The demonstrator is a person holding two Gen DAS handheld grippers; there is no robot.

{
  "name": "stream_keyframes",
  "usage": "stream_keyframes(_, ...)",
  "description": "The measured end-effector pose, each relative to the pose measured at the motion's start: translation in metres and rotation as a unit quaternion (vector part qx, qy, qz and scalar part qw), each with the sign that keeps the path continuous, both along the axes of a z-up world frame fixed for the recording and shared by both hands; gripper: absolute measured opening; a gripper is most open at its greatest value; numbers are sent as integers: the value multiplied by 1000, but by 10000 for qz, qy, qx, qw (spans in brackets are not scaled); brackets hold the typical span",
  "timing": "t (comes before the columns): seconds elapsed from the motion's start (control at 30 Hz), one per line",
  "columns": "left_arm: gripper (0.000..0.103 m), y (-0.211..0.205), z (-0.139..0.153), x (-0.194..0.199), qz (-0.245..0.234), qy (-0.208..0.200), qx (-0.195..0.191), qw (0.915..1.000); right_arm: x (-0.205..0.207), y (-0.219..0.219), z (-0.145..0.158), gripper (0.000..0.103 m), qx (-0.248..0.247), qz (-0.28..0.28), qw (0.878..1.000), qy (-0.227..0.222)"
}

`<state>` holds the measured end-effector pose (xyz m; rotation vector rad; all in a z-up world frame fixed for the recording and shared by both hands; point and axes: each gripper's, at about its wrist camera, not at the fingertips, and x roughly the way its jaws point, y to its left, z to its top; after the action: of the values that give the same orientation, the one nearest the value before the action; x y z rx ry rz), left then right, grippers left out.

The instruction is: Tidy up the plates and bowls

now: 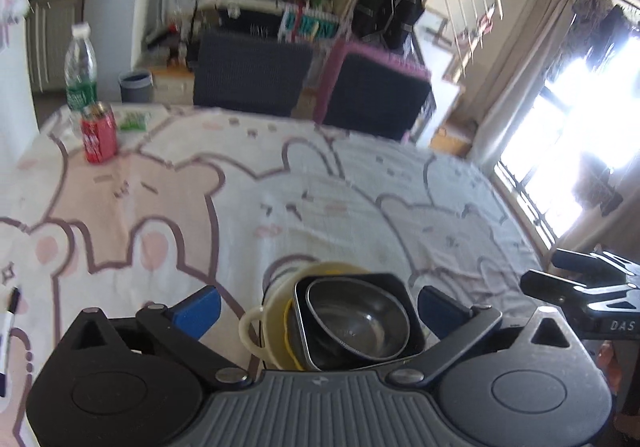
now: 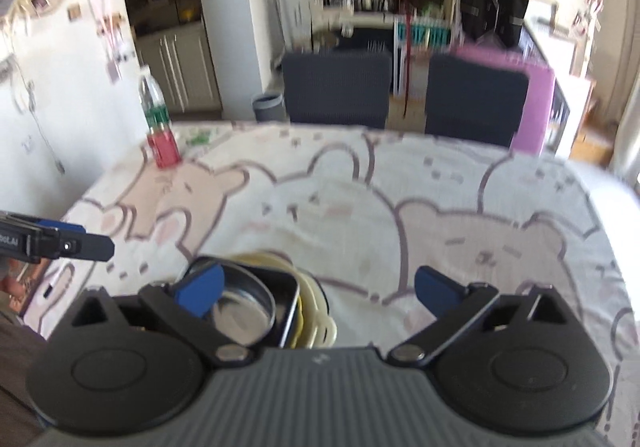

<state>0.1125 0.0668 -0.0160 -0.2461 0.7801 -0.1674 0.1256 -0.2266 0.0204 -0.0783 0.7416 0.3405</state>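
I see the left gripper [image 1: 318,307] with jaws spread wide, blue pads [image 1: 200,309] clear of contact and holding nothing. The right gripper [image 2: 318,293] matches: jaws fully apart, nothing gripped. Both point downward at a slant, side by side.

The right gripper [image 2: 318,289] hangs wide open above a steel bowl [image 2: 244,313] nested in what looks like a black square dish [image 2: 286,305], itself on a yellow plate [image 2: 316,323].

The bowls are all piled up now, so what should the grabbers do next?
Probably just lift away. The metal bowl sits nested in the black square dish and cream bowl, and both the left gripper and right gripper are open, holding nothing.
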Motion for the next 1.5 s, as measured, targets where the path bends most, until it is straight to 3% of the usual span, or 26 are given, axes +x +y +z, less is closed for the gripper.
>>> stream_keyframes(0.23,103,-12,23,-59,436,-909,456,9939,-49,-13,21,103,337,-227,9974,-602)
stream_keyframes(0.43,103,-18,16,-98,595,-1243,636,9884,-87,-20,8,103,407,-508,9927,-1016)
stream_keyframes(0.67,103,-27,-8,-127,625,-1384,919,9841,-127,-15,-18,103,211,-632,9897,-1265)
stream_keyframes(0.97,103,-33,-39,-139,693,-1218,1214,9827,-160,-13,-44,103,71,-766,9861,-1470)
stream_keyframes(1.5,103,-36,-59,-147,653,-1176,1322,9821,-174,-15,-64,103,-74,-801,9871,-1382)
